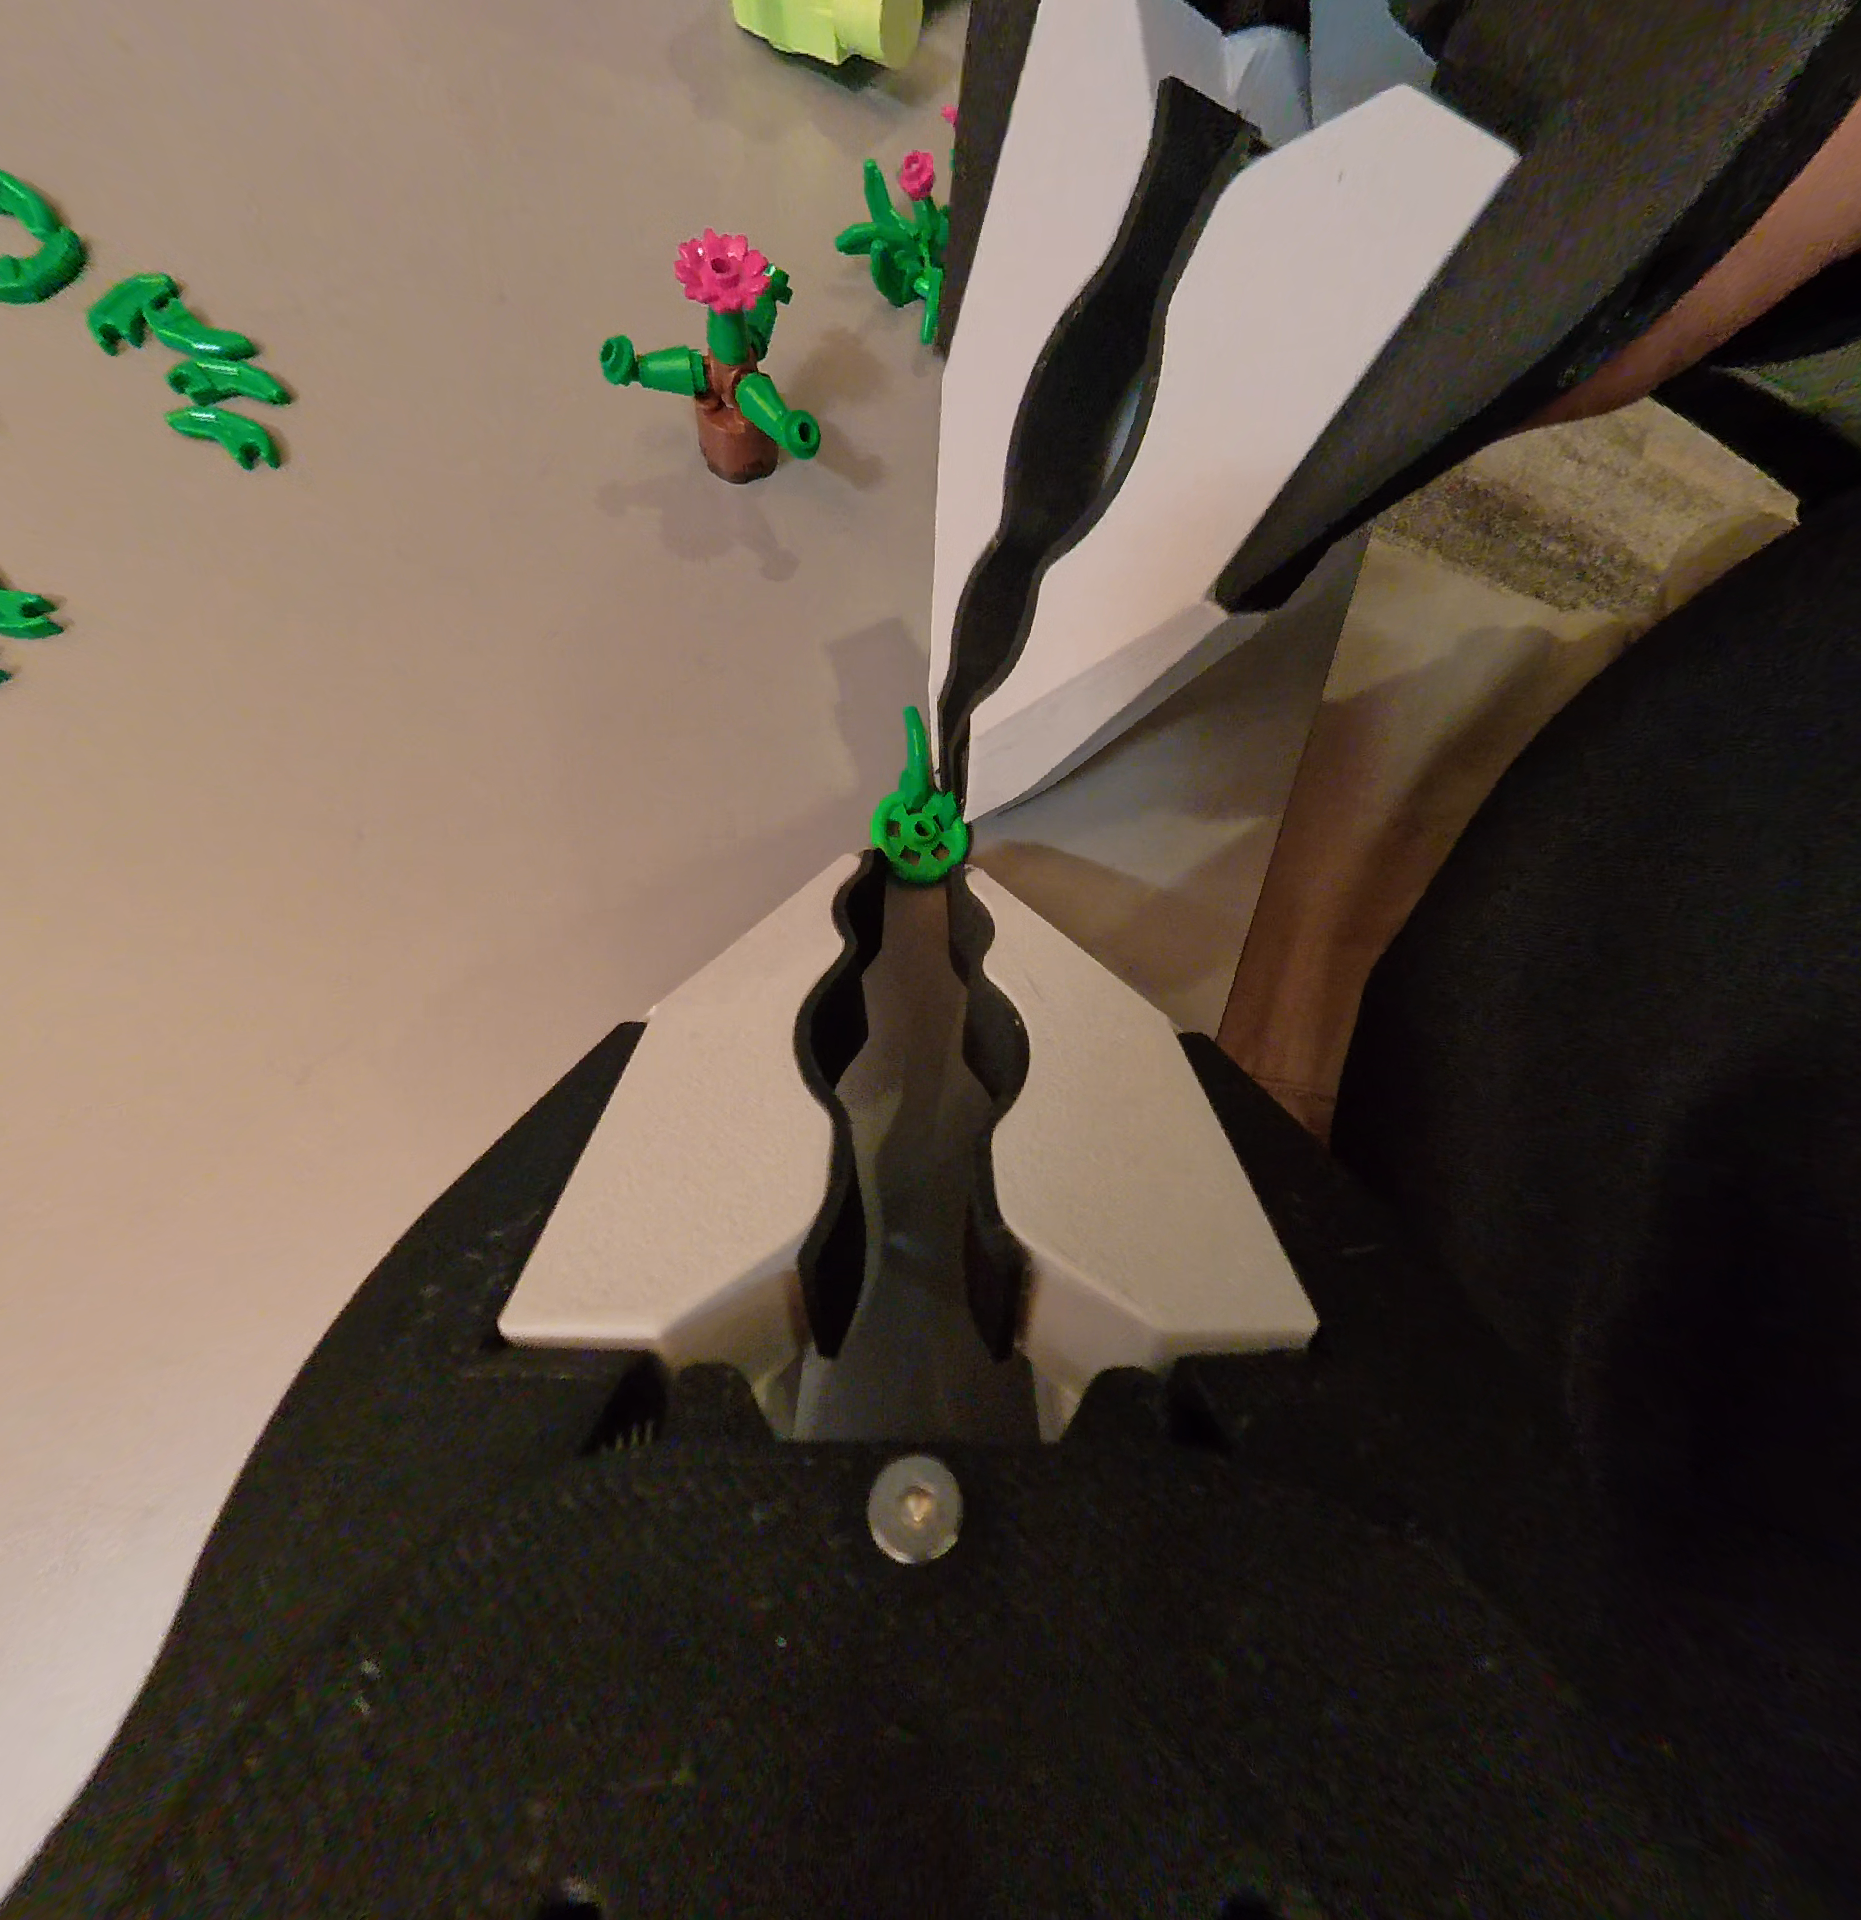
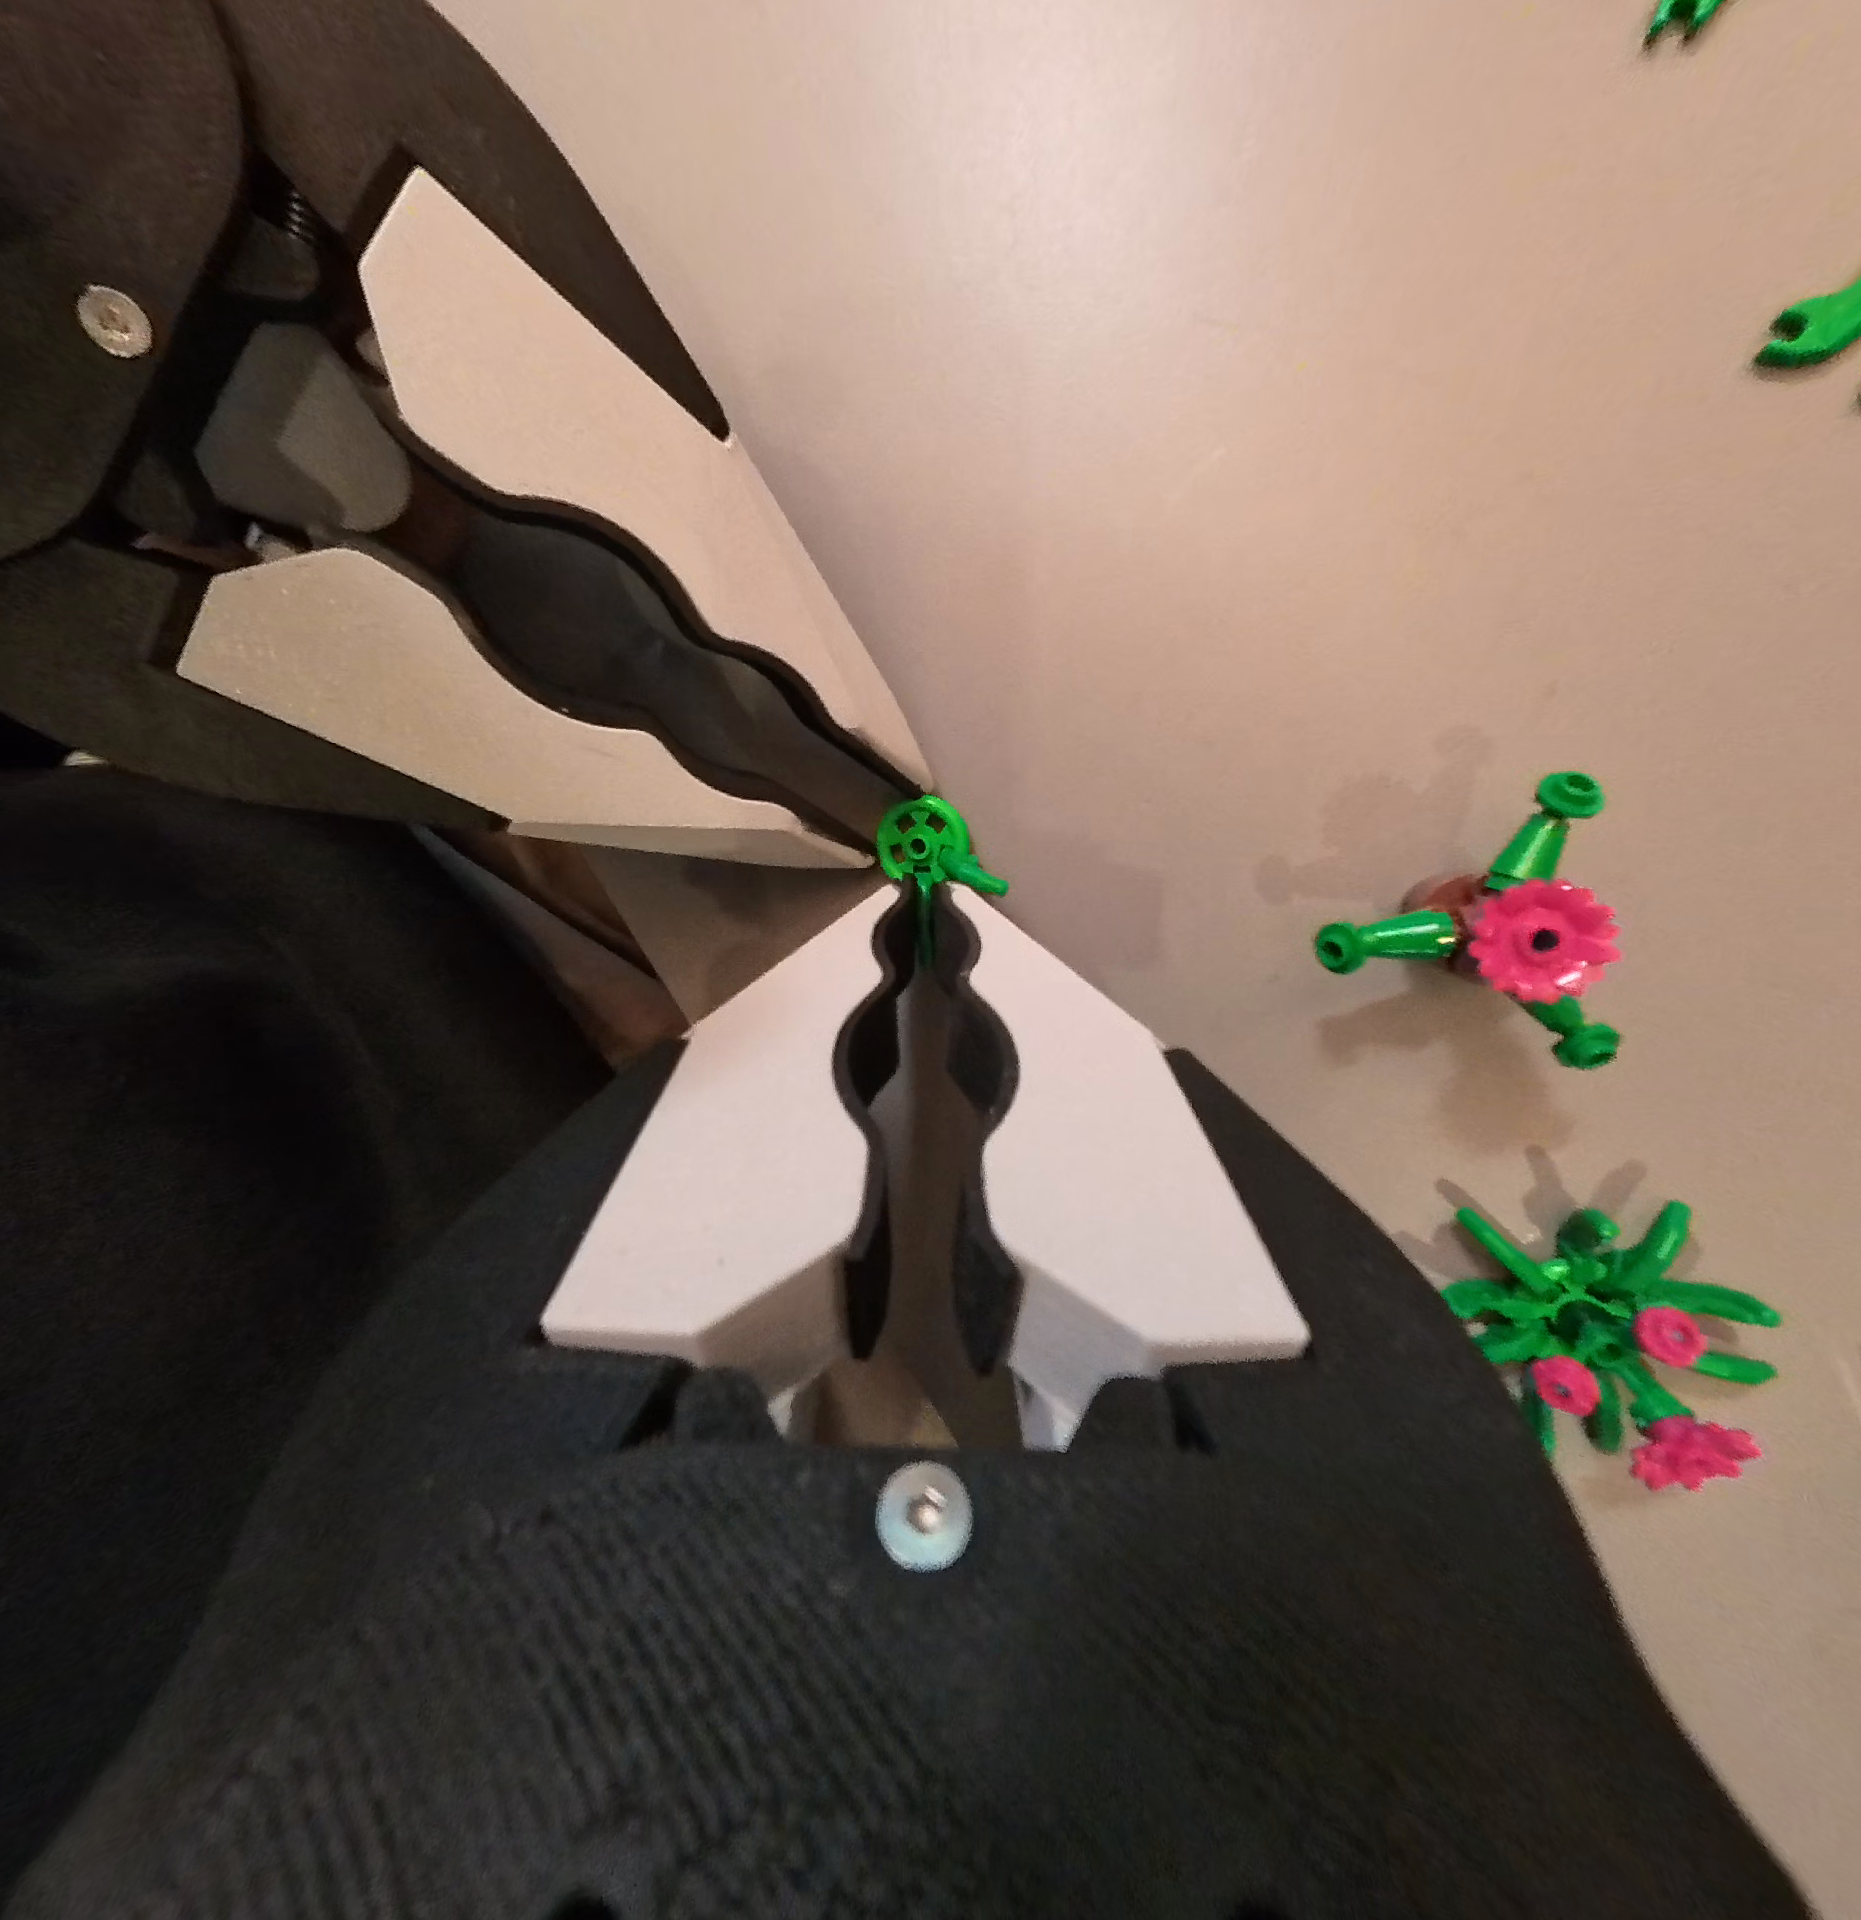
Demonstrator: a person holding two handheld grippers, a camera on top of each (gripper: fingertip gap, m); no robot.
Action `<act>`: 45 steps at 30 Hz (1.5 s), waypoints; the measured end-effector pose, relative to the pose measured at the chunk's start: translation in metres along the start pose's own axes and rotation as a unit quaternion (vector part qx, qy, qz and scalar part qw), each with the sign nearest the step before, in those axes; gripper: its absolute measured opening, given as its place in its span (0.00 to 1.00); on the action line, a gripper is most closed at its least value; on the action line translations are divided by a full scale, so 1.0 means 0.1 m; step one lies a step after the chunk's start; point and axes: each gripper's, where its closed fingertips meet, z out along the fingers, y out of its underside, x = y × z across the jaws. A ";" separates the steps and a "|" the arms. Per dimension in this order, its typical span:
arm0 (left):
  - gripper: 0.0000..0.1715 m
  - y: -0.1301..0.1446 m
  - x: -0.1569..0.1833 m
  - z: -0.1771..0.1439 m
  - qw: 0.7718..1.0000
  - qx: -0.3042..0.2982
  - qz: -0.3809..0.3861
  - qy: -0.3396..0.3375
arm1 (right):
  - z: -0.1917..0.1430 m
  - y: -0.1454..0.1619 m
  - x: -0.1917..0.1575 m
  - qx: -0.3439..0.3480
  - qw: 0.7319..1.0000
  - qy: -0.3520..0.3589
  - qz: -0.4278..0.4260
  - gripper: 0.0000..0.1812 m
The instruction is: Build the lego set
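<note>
My left gripper is shut on a small round green lego piece with holes, held above the table. My right gripper is shut on a thin green leaf piece. In the left wrist view the right gripper comes in from the upper right, and the leaf piece touches the round piece's rim. In the right wrist view the left gripper comes in from the upper left with the round piece at its tips. Both sets of tips nearly meet.
On the beige table stand a brown stem with green cones and a pink flower and a leafy cluster with pink flowers. Loose green leaves lie farther off. A yellow-green block sits at the back. A person's dark clothing is close by. Less than 4 cm separates the two grippers' tips.
</note>
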 end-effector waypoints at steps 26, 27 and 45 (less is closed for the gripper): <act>0.06 0.01 -0.01 -0.01 1.000 0.000 0.002 -0.009 | 0.00 0.03 -0.05 0.107 0.985 0.114 -0.075 0.04; 0.06 0.01 -0.01 -0.01 1.000 0.000 0.003 -0.010 | 0.00 0.05 -0.06 0.109 0.985 0.112 -0.075 0.04; 0.14 -0.01 -0.09 -0.07 1.000 0.014 -0.018 -0.010 | -0.15 0.13 0.09 0.152 0.977 0.138 -0.051 0.03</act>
